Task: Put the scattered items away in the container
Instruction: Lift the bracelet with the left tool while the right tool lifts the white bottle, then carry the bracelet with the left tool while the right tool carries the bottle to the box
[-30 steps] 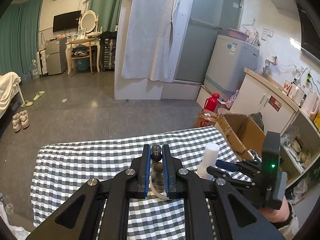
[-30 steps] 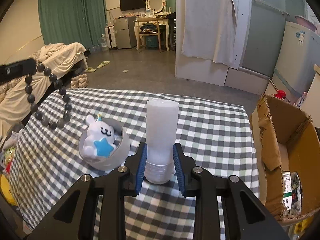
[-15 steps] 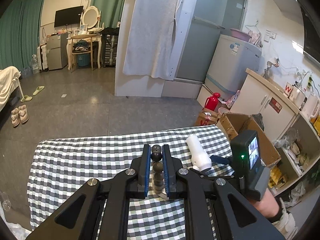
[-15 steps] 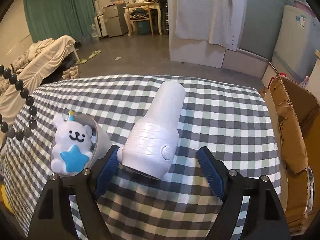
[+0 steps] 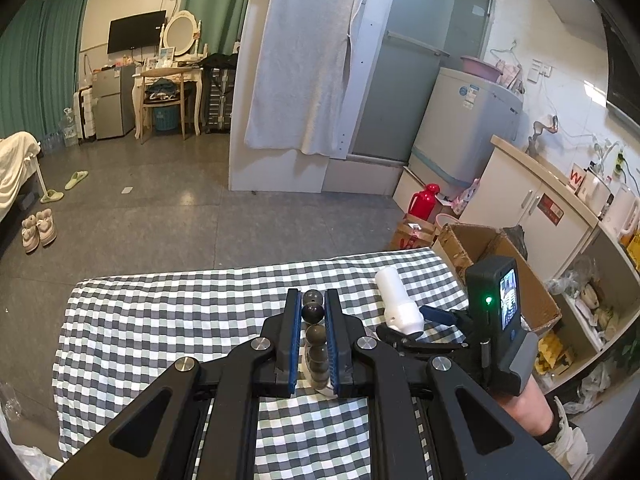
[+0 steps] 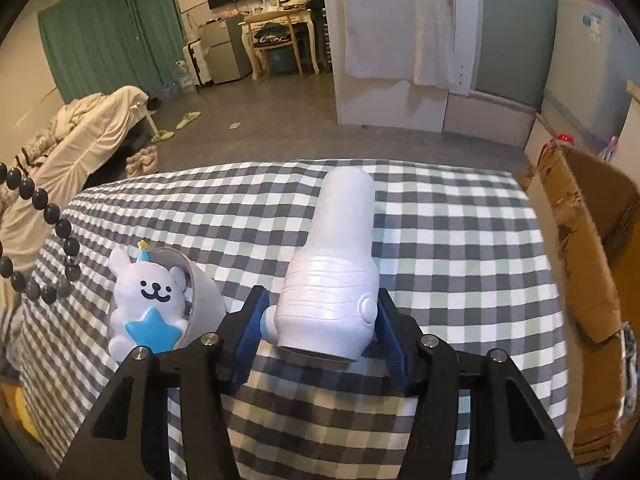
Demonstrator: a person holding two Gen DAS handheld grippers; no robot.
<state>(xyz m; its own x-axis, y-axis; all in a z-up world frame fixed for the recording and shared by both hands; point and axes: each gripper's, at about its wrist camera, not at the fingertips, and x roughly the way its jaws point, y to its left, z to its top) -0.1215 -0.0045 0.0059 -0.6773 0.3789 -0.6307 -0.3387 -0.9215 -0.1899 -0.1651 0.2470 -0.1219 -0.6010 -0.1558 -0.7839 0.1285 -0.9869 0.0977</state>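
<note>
Left to right, table is covered in a grey-white checked cloth (image 6: 460, 248).

Left gripper (image 5: 313, 312): jaws nearly together, clamped on a dark bead bracelet (image 5: 313, 312). Beads run in a line between the blue pads. In the right wrist view the same strand hangs at the far left edge, off the table surface.

Next: white bear figurine (image 6: 150, 300) with a blue star on its front, sitting in a grey cup-like container (image 6: 206, 294), which is tipped toward the camera. It's just beside the right gripper's left finger.

Right gripper (image 6: 320, 320): jaws have just been closing, half-wide. White bottle-shaped item (image 6: 334, 276) lies on its side on the cloth between them, wide ribbed end at the pads, narrow end pointing away. Right pad looks in contact; left pad meets a small nub on the side — can't confirm a firm squeeze.

Far right: open cardboard box (image 6: 592, 264) beside the table edge, well apart from the white item.
</note>
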